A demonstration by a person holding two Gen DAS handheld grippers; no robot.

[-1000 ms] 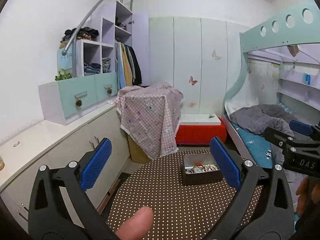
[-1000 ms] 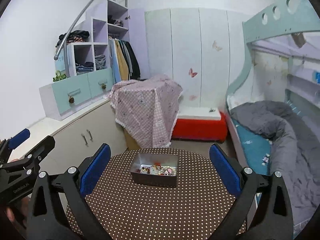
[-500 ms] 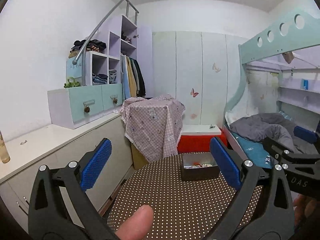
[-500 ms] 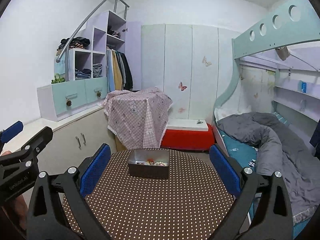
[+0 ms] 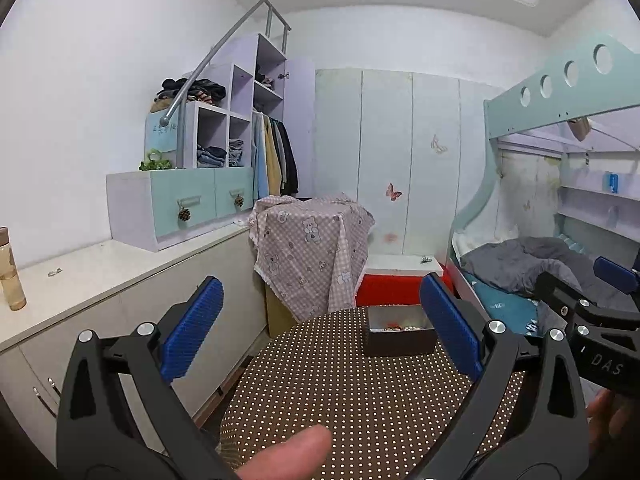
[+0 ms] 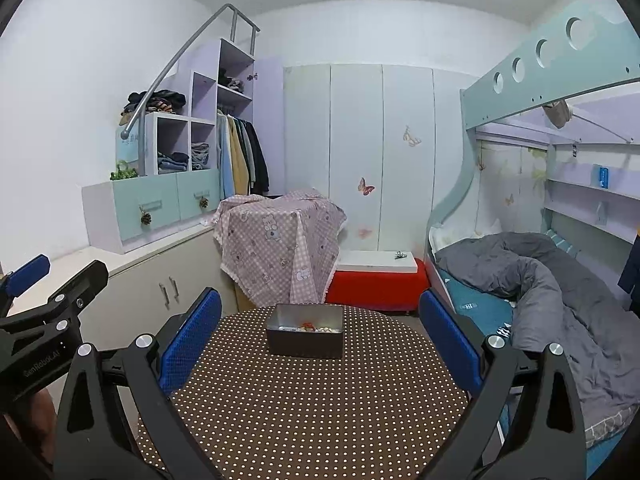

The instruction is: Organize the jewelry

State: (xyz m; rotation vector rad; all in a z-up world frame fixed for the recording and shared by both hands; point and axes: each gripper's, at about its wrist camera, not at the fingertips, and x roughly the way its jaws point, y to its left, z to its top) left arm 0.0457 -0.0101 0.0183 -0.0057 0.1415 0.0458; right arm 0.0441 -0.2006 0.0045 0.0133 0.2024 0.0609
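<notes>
1. the left tongs [image 5: 320, 334] are spread wide and carry nothing, raised above the dotted tabletop [image 5: 352, 392].
2. the right tongs [image 6: 320, 334] are also spread wide and carry nothing; in the left wrist view they [image 5: 600, 300] show at 3 o'clock.
3. the metal box [image 6: 305, 336] stands on the far part of the tabletop, at 12 o'clock from the right tongs, touching neither pair.
4. the jewelry [image 6: 310, 327] lies inside the box, a red piece among pale beads.
5. a thumb [image 5: 288, 454] shows at 6 o'clock in the left wrist view.

Black left tool [image 5: 320, 336] frame; blue ribbed pads [image 5: 192, 330]; silver screws [image 5: 496, 326].
</notes>
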